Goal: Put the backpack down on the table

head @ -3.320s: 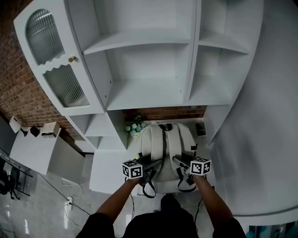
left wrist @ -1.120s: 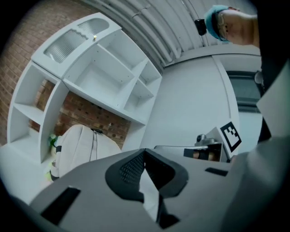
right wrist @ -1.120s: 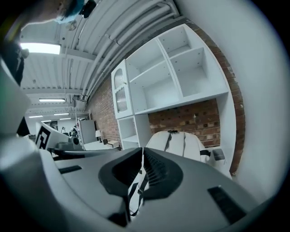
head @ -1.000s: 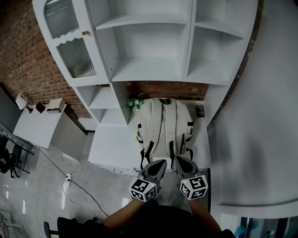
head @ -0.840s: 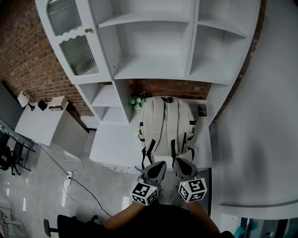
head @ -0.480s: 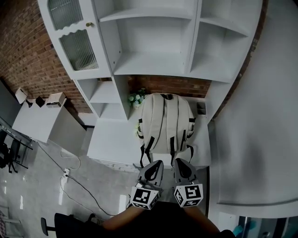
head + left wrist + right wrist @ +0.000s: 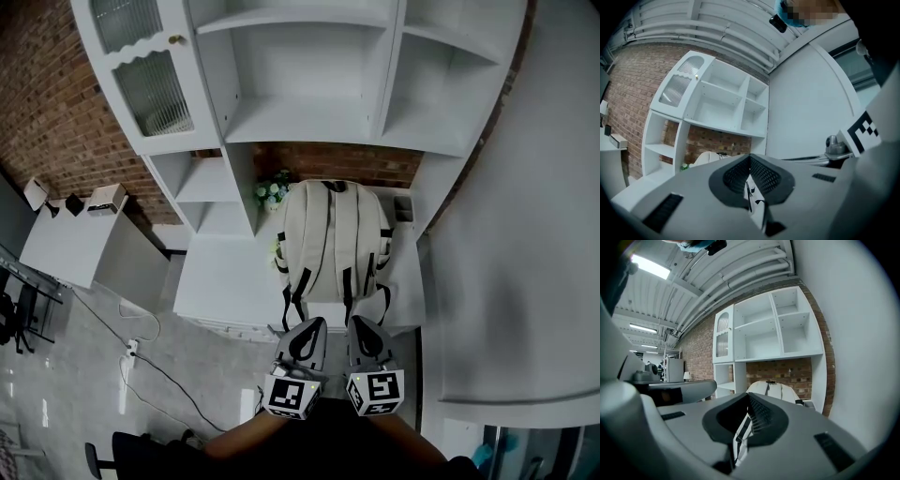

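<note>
The cream backpack (image 7: 333, 239) lies on the white table (image 7: 220, 281) under the shelves, straps up, with its black strap ends hanging over the front edge. Both grippers are drawn back in front of that edge, apart from the backpack. My left gripper (image 7: 310, 324) is shut with nothing in it, and so is my right gripper (image 7: 362, 324) beside it. In the left gripper view the left gripper (image 7: 750, 157) points level at the shelves, the backpack (image 7: 704, 157) low behind it. Past the right gripper (image 7: 749, 397) in its own view, the backpack (image 7: 774, 387) lies on the table.
A white shelf unit (image 7: 309, 84) with a glass door (image 7: 141, 66) rises behind the table. A small bunch of flowers (image 7: 270, 193) and a small dark thing (image 7: 403, 208) flank the backpack. A white wall (image 7: 516, 234) stands at right. A side table (image 7: 66, 246) and a floor cable (image 7: 150, 361) lie left.
Both grippers have let go of the backpack's straps and pulled back from the table towards the person. The backpack stays lying on the table.
</note>
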Motion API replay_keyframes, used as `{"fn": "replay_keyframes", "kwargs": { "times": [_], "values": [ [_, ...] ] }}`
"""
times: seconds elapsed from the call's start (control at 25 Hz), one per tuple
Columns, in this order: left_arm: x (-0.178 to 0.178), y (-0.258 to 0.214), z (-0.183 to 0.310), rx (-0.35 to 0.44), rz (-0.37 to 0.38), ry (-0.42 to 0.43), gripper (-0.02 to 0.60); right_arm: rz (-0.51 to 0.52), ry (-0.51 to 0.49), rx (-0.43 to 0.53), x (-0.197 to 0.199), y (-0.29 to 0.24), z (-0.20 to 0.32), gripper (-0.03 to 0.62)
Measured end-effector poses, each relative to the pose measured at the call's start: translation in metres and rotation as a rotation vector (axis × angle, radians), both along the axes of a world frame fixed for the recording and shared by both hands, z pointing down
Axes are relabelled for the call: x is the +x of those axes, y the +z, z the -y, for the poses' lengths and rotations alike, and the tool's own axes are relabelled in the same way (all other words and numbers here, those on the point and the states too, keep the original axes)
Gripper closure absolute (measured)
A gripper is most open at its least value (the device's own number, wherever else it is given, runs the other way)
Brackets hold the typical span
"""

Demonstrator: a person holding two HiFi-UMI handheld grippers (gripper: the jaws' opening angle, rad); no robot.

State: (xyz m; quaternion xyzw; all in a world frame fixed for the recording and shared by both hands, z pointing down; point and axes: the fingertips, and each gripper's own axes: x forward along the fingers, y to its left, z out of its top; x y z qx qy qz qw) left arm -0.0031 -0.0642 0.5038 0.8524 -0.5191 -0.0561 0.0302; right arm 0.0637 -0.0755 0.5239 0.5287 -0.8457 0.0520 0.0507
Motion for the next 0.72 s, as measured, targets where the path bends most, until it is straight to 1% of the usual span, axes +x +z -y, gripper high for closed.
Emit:
{"fn": "replay_keyframes", "kwargs": {
  "times": [0.16, 0.32, 0.48, 0.64, 0.72],
  "values": [
    [0.008, -0.008, 0.0, 0.029, 0.016, 0.021, 0.565, -0.013, -0.008, 0.005, -0.008, 0.0, -0.004, 0.576],
    [0.013, -0.003, 0.003, 0.026, 0.04, 0.051, 0.565, -0.025, -0.001, 0.009, -0.009, 0.002, -0.002, 0.576],
    [0.009, -0.004, 0.009, 0.029, 0.045, 0.048, 0.565, -0.039, 0.008, 0.015, -0.011, 0.002, 0.001, 0.576],
    [0.008, -0.007, 0.013, 0.04, 0.032, 0.047, 0.565, -0.044, 0.009, 0.02, -0.014, 0.002, 0.008, 0.576],
    [0.007, -0.005, 0.015, 0.037, 0.04, 0.051, 0.565, -0.041, 0.003, 0.018, -0.016, 0.003, 0.01, 0.576]
  ]
}}
